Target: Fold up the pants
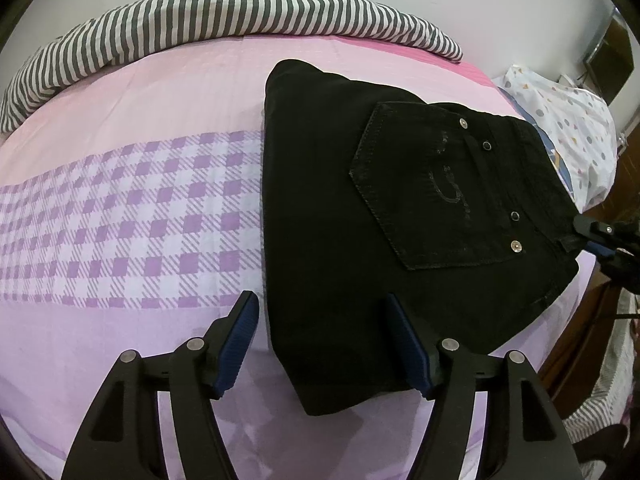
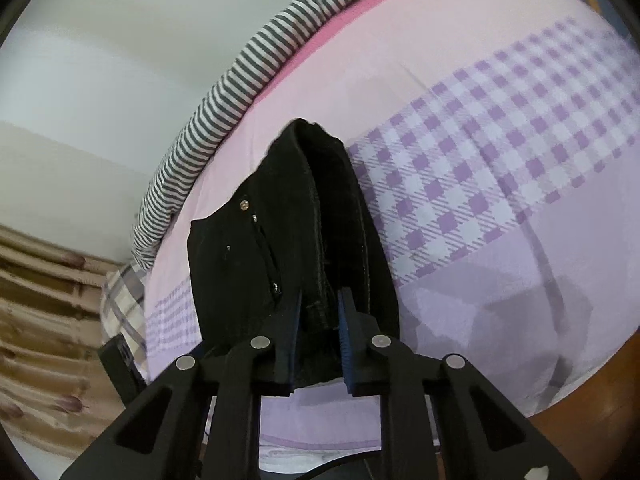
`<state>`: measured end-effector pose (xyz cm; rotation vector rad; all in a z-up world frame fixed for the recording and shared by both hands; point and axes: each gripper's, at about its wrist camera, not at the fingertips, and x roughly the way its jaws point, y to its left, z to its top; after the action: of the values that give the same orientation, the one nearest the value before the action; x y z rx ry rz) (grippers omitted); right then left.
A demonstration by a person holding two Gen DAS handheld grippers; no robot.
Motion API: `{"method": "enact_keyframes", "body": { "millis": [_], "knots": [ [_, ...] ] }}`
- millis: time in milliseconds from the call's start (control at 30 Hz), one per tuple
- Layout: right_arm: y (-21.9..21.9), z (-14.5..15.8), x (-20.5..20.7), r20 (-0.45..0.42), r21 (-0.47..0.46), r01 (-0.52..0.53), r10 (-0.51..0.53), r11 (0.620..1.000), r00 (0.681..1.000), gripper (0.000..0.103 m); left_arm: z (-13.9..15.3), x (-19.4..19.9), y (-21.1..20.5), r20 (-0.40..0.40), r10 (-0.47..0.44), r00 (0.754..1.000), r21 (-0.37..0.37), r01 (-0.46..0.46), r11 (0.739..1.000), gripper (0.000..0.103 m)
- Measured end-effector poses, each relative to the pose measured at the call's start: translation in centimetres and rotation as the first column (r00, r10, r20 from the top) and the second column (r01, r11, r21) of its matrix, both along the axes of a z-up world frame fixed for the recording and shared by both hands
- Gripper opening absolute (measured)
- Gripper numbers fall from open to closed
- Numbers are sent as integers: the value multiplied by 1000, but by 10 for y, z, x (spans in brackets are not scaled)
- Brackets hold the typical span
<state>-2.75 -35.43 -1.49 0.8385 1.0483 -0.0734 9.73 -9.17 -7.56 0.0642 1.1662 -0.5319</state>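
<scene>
From the left wrist view, the black pants point(image 1: 360, 216) lie on the bed point(image 1: 120, 208), already doubled into a compact rectangle with a back pocket point(image 1: 432, 188) facing up. They sit toward the near right part of the pink and purple checked sheet, well clear of the striped blanket point(image 1: 200, 20) bunched along the far edge, which leaves flat room for folding. The left tool point(image 1: 322, 344) is spread wide and holds nothing; its right finger sits over the near corner of the pants and its left finger over bare sheet, so it looks placed to straddle that edge. At the far right the right tool point(image 1: 600, 236) meets the waistband end. A dotted pillow point(image 1: 568, 120) lies beyond.

From the right wrist view, the right tool point(image 2: 320, 320) is nearly closed, its blue pads pinching a thick bunch of waistband, probably several layers, though the black cloth hides the layers. The pants point(image 2: 288, 220) run away from it across the bed point(image 2: 520, 140), the held end apparently raised a little, likely so this end can be carried over. The striped blanket point(image 2: 248, 72) lines the far side.
</scene>
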Motion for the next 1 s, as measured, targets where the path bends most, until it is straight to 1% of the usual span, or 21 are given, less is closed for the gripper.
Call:
{"method": "enact_keyframes", "body": {
  "millis": [100, 167, 267, 333, 400, 467, 533, 667, 700, 800, 833, 900, 1000],
  "knots": [
    [12, 15, 0, 28, -61, -16, 18, 998, 999, 14, 3, -1, 0, 11, -9, 1000, 8, 9, 1000, 67],
    [16, 24, -2, 47, -71, -16, 20, 997, 999, 13, 5, -4, 0, 26, -30, 999, 25, 29, 999, 67],
    [17, 31, -12, 55, -79, -15, 19, 997, 998, 13, 7, -5, 3, 28, -44, 999, 21, 44, 999, 67],
    [19, 27, -18, 34, -91, -13, 16, 996, 999, 12, 6, -5, 6, 19, -51, 998, 17, 51, 999, 67],
    [16, 14, -23, 0, -100, -3, 3, 995, 1000, 12, 5, -5, 8, 12, -57, 998, 10, 57, 998, 67],
    [12, -1, -23, -34, -94, 7, -10, 996, 999, 12, 4, -5, 8, 11, -64, 998, 14, 64, 998, 68],
    [9, -14, -21, -58, -109, 8, -15, 994, 998, 12, 4, -6, 8, 15, -71, 997, 22, 71, 997, 68],
    [9, -16, -18, -77, -127, -14, 5, 992, 997, 12, 5, -9, 5, 31, -80, 996, 44, 78, 996, 68],
    [11, -15, -17, -77, -142, -28, 17, 989, 997, 13, 5, -9, 4, 35, -79, 996, 49, 77, 996, 68],
    [15, -11, -15, -82, -172, -34, 20, 985, 996, 23, 8, -10, -1, 60, -88, 994, 85, 83, 993, 68],
    [15, -10, -13, -82, -181, -31, 16, 983, 997, 30, 9, -11, -3, 69, -92, 993, 100, 85, 991, 68],
    [14, -7, -12, -86, -198, -23, 6, 980, 996, 37, 10, -13, -6, 84, -98, 992, 124, 87, 988, 68],
    [12, 6, -8, -59, -231, -22, 9, 973, 998, 37, 10, -13, -7, 86, -95, 992, 139, 82, 987, 68]
  ]
}}
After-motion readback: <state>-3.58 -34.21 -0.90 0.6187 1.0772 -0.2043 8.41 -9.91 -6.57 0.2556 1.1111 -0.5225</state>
